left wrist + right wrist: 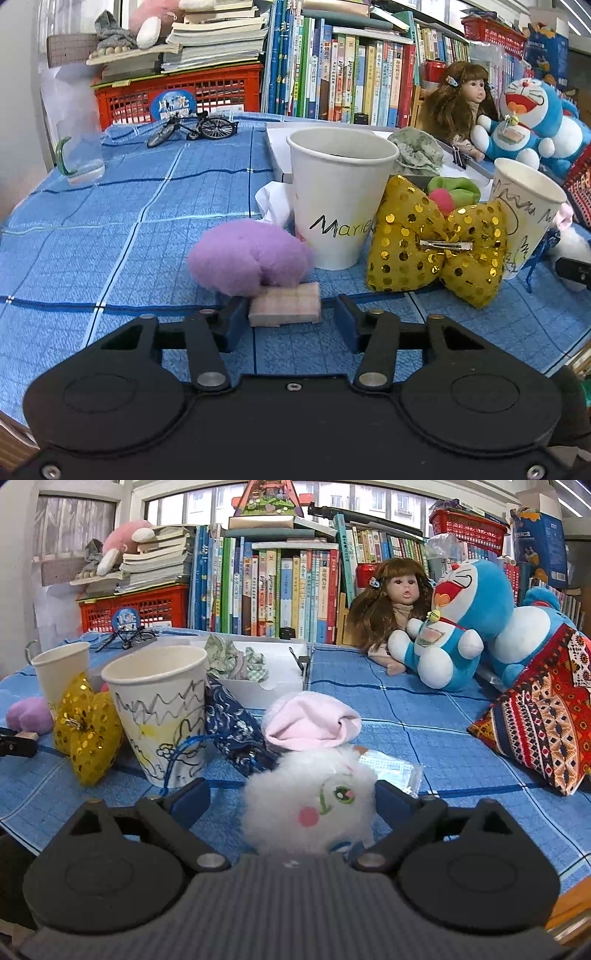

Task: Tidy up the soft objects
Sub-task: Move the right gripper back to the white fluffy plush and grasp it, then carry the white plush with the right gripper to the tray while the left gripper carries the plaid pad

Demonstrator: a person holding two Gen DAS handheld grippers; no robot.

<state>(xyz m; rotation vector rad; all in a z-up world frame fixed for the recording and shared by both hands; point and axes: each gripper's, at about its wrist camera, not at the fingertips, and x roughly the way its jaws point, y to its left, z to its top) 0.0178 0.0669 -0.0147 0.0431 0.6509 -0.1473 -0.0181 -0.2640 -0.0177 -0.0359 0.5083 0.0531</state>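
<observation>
Blue checked tablecloth (110, 229) covers the work surface; behind it stands a row of upright books (351, 77), a red plastic crate (177, 92) bearing stacked books, and a window above.

Item, left gripper (291, 317): jaws part-way open. A small wooden clip (284, 304) lies between the fingers; the left finger (234, 319) touches or nearly touches its edge, the right finger stands apart from it. No grip shown.

Item, purple pompom (247, 254): attached to or resting on the far end of the clip, just in front of the gripper.

Item, paper cup (340, 195), upright, with handwriting on its side, directly behind the pompom; crumpled white tissue (273, 203) at its left.

Item, gold sequined bow (436, 247), leaning between that cup and a second, scribbled paper cup (162, 712).

Item, right gripper (288, 801): jaws wide open. A white fluffy toy (310, 805) with an embroidered face sits between the fingers; the right finger is at its edge, the left finger clear of it.

Item, pink cloth (310, 720), bunched just behind the fluffy toy; dark blue drawstring pouch (232, 727) beside it, against the scribbled cup.

Item, white tray (273, 683) holding green patterned scrunchies (229, 661).

Item, doll (391, 602) and blue cat plush (454, 627), far right; patterned cushion (546, 716) near them.

Item, miniature bicycle (192, 127) and clear glass (79, 147), far left.
</observation>
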